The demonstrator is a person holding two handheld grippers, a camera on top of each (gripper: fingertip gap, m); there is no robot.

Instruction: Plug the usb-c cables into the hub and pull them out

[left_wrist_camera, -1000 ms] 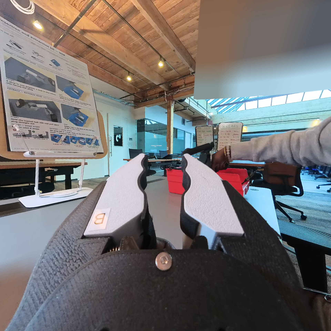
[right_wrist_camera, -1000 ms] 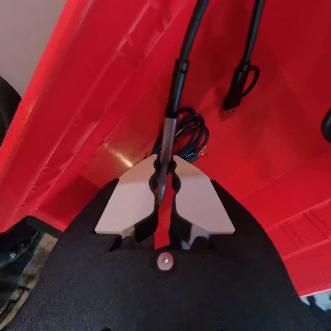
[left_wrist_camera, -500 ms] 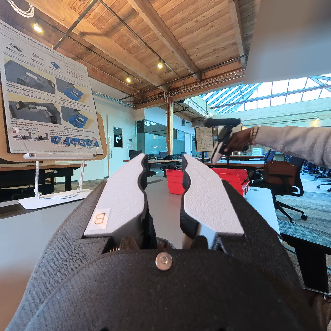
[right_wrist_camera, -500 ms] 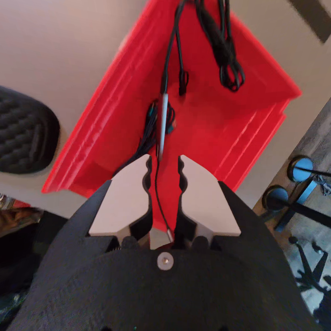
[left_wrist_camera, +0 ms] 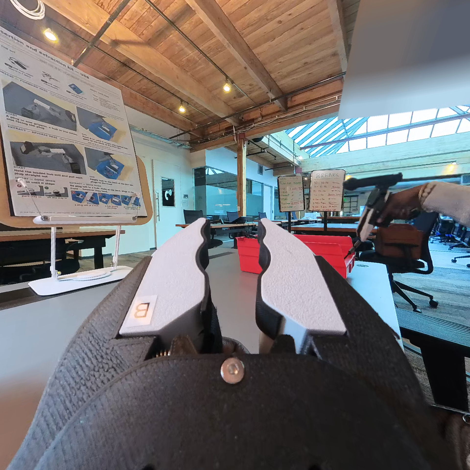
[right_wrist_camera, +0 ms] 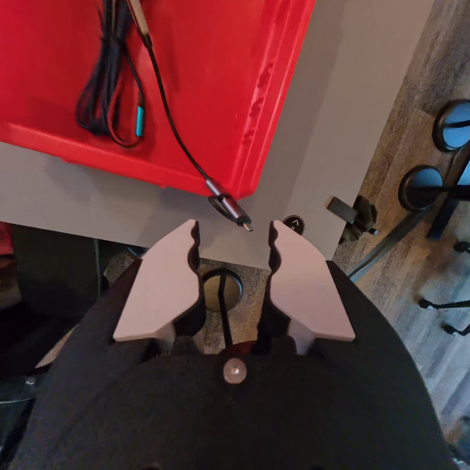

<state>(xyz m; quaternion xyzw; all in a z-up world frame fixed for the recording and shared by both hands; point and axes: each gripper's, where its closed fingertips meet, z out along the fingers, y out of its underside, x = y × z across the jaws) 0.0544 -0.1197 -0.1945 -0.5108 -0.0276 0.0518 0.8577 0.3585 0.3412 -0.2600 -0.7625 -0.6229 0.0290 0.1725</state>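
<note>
My left gripper is open and empty, low over the grey table, pointing at the red bin. My right gripper is open wide above the table edge by the bin's corner. A grey USB-C plug hangs just beyond its fingertips, touching neither pad. Its thin black cable runs back into the bin. A coiled black cable with a teal plug lies in the bin. In the left wrist view a hand holds the right gripper over the bin's right end.
An instruction sheet on a white stand is at the left of the table. Office chair bases and carpet floor lie past the table edge. A round black button is set in the table. A chair stands behind the bin.
My right gripper was shut on a grey piece with a black cable inside the bin. It opened and rose, and the cable slid out through the jaws. My left gripper stayed still.
</note>
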